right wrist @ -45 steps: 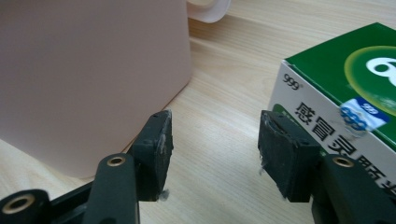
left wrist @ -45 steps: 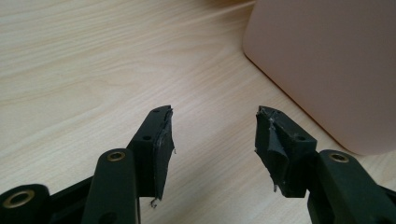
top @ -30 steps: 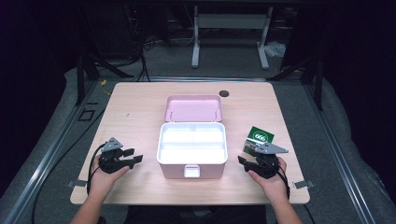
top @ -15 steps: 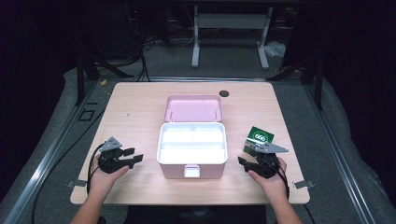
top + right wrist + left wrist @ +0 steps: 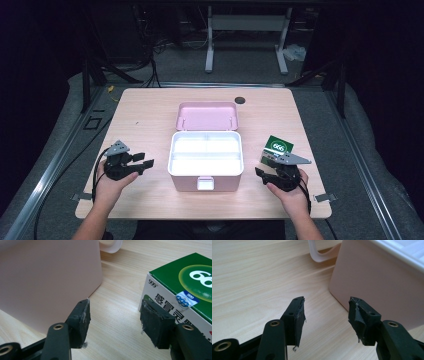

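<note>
The right gripper [image 5: 113,315], half open and empty, sits just short of the green medicine box [image 5: 185,287]; next, probably, closing round it for the pink case [image 5: 206,155] alongside.

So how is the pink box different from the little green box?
The pink box is far bigger than the green box. The pink box stands open, its lid tipped back and white trays showing inside; the green box is shut. The pink box is plain, while the green box carries printed writing and a round logo. Both rest on the wooden table.
</note>
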